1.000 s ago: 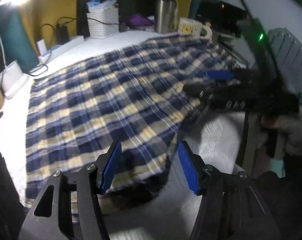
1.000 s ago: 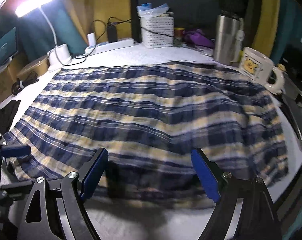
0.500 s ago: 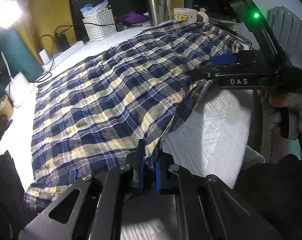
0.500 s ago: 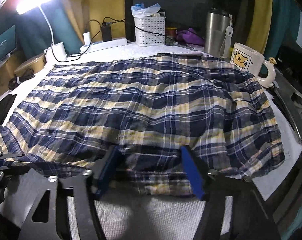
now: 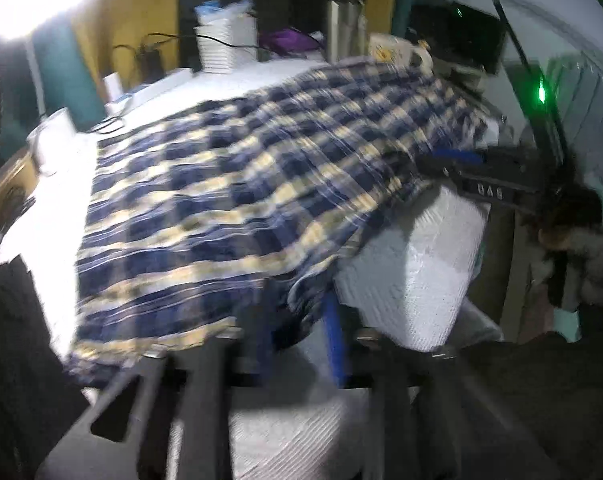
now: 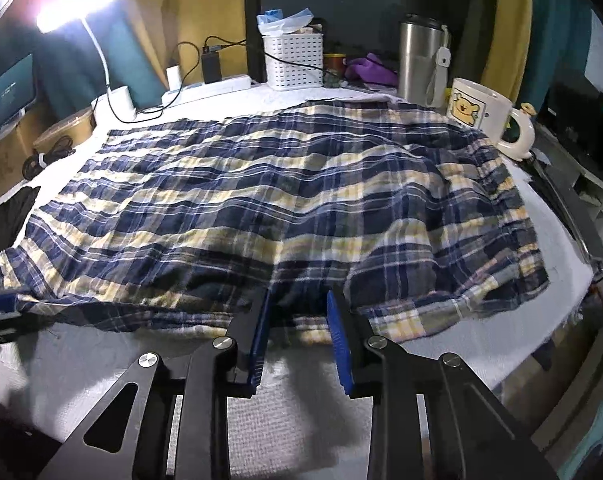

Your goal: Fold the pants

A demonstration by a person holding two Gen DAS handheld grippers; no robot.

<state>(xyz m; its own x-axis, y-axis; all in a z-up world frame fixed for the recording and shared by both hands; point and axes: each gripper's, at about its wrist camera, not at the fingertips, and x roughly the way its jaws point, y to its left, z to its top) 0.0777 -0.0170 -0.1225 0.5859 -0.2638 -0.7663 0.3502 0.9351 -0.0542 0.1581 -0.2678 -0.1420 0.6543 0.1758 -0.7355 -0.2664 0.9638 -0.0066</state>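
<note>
While two grippers bracket its hem — one plaid pants (image 6: 285, 204)

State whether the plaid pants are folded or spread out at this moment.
Spread out: the plaid pants lie as one broad, rumpled sheet across the white table, with only the near edge lifted.

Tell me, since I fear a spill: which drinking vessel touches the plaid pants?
The white bear mug: the pants lap against its base. The steel tumbler stands behind, clear of the cloth.
</note>
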